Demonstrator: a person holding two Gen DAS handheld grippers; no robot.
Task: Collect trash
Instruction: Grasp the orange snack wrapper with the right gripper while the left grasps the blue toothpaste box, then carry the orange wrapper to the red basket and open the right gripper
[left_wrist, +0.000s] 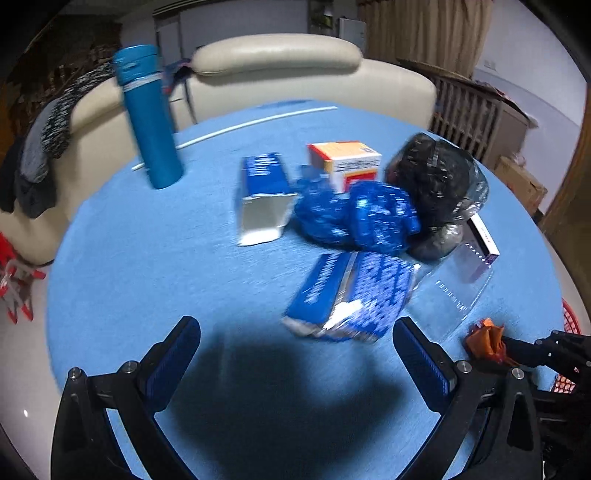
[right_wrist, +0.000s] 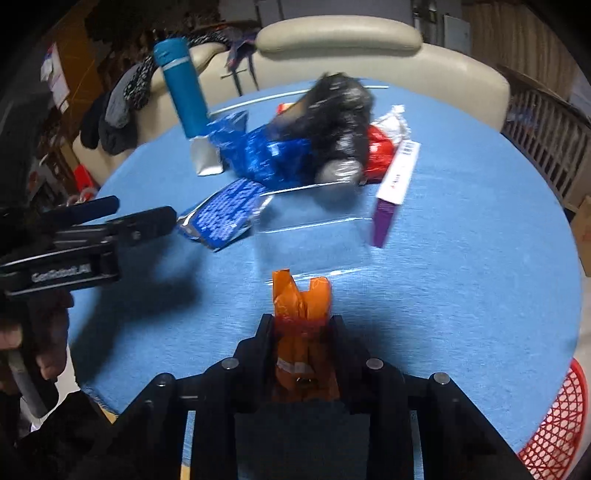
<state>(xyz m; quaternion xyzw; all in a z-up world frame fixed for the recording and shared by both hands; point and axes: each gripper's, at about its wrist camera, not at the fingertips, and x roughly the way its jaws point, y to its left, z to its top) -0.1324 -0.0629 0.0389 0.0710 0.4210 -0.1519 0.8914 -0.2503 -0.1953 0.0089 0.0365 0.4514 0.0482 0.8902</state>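
**Orange wrapper pinched, basket waiting at the bench edge**

The crumpled orange plastic wrapper (right_wrist: 301, 314) sits near the front of the blue-covered round bench (right_wrist: 461, 277), and the right gripper (right_wrist: 301, 325) has its two black fingers pressed against it on either side, clamped on the wrapper. So the step in hand looks like the pick-up of this one piece. The next move calls for a lift clear of the cloth and a carry to the red mesh basket (right_wrist: 554, 435) just off the bench rim at the right.

The left gripper (left_wrist: 295, 332) hangs with its blue-padded fingers wide apart and nothing between them, just short of a flat blue printed foil pack (left_wrist: 347, 295), probably its next target. Beyond lie a crumpled blue foil bag (left_wrist: 354, 218), a black plastic bag (left_wrist: 432, 177), an open blue carton (left_wrist: 264, 195) and an upright blue flask (left_wrist: 147, 118).
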